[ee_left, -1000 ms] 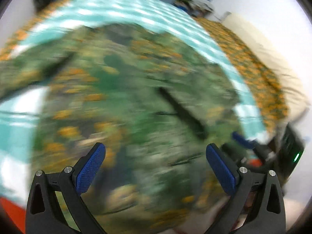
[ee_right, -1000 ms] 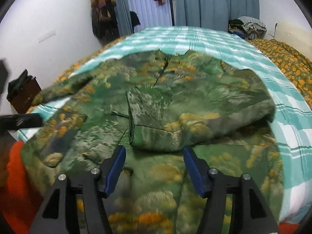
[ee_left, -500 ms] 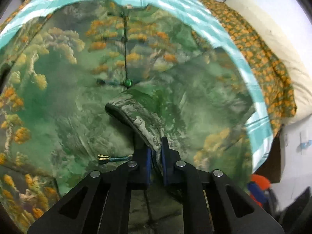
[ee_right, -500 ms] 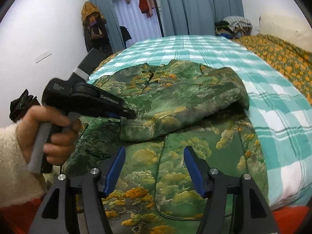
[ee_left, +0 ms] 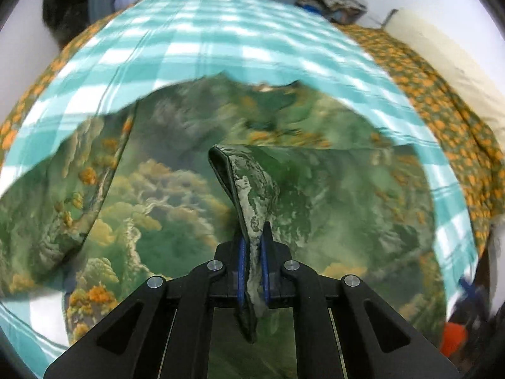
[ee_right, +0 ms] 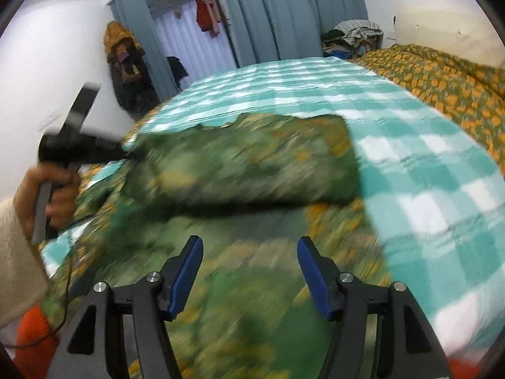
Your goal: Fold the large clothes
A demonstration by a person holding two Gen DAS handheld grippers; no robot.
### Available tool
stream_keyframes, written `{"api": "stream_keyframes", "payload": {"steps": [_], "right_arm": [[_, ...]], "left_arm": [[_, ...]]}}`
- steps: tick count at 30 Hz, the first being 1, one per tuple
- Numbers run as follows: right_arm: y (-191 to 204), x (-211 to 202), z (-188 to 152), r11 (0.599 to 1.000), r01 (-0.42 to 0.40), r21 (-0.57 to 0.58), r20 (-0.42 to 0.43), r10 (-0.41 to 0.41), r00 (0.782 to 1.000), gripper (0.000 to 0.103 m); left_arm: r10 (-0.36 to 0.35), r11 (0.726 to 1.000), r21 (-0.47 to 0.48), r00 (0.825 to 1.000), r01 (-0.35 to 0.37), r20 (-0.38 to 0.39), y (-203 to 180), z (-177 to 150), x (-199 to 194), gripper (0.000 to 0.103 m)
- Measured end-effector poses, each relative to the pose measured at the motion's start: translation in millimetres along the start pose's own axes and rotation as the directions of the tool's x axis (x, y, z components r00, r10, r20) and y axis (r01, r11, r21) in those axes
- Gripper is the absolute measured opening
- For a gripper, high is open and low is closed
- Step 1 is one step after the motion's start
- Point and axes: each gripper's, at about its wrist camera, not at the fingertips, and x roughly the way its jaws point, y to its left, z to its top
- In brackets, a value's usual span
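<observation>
Green brocade of the jacket (ee_left: 176, 208), printed with clouds and orange trees, lies spread on the teal checked bedspread (ee_left: 221, 41), and the left gripper (ee_left: 252, 271) is clamped on the edge of its folded-over sleeve (ee_left: 249, 183), lifting it. The step looks like a sleeve fold, barely under way. Next the sleeve likely needs laying flat across the body, while the right gripper (ee_right: 249, 271), jaws apart and empty above the hem, could pin the cloth.

It was a bedroom in a home. A bed (ee_right: 410, 145) with a teal checked sheet filled the room, an orange-flowered quilt (ee_right: 442, 72) along its right edge. Grey-blue curtains (ee_right: 284, 9) hung behind, clothes (ee_right: 206, 14) on a rail, and a heap of laundry (ee_right: 353, 36) in the far corner.
</observation>
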Motion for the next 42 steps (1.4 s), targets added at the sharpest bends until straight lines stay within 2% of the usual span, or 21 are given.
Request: {"api": "stream_keyframes", "payload": {"steps": [2,5,7,10,13,17,20,23,29,33,35,38,42], "right_arm": [[-20,23,27,0.999,0.029,0.021,-0.023,-0.028,0.999,0.063],[-45,63,58,0.998,0.053,0.039,-0.078,-0.05,0.996,0.045],[-55,87,69,0.998,0.029,0.062,-0.111,-0.022,0.994,0.042],[-60,122,70,0.998,0.013,0.054,-0.184,-0.002,0.983,0.039],[-63,154,54,0.998,0.027,0.048,-0.304,-0.011,0.953,0.036],[-61,164,54,0.999,0.037,0.028,-0.345,-0.025,0.938,0.036],[-61,166,70,0.998,0.042,0.045,-0.39,-0.021,0.921,0.037],[-66,177,101,0.997,0.045,0.07,-0.391,-0.014,0.92,0.036],[-90,227,148,0.977,0.094,0.19,-0.405,-0.009,0.914,0.036],[-94,241,173,0.961,0.13,0.244,-0.314,-0.048,0.948,0.037],[-93,244,177,0.959,0.116,0.259,-0.27,-0.044,0.962,0.039],[-93,250,165,0.963,0.12,0.241,-0.299,-0.044,0.953,0.039],[-86,221,144,0.973,0.071,0.221,-0.29,-0.004,0.957,0.039]], "left_arm": [[-0.002,1.0,-0.024,1.0,0.002,0.0,9,0,9,0.007],[-0.003,0.999,-0.036,1.0,0.004,0.012,14,-1,18,0.007],[0.007,1.0,-0.028,1.0,-0.007,0.009,14,-5,26,0.007],[0.014,1.0,-0.021,1.0,-0.014,0.002,16,-12,36,0.009],[-0.004,0.999,-0.043,1.0,0.004,0.001,26,-20,45,0.011],[-0.014,0.999,-0.042,1.0,0.015,0.019,30,-25,50,0.014],[-0.005,1.0,-0.019,0.999,0.005,0.036,28,-29,52,0.015],[0.003,1.0,-0.004,0.999,-0.002,0.052,26,-32,53,0.015],[-0.016,1.0,-0.017,0.998,0.017,0.058,29,-34,52,0.015],[-0.025,0.999,-0.022,0.998,0.026,0.065,32,-37,52,0.015],[-0.026,0.999,-0.024,0.997,0.028,0.067,34,-39,52,0.015],[-0.031,0.999,-0.028,0.997,0.033,0.067,35,-39,52,0.015],[-0.036,0.999,-0.033,0.997,0.038,0.067,37,-39,51,0.015]]}}
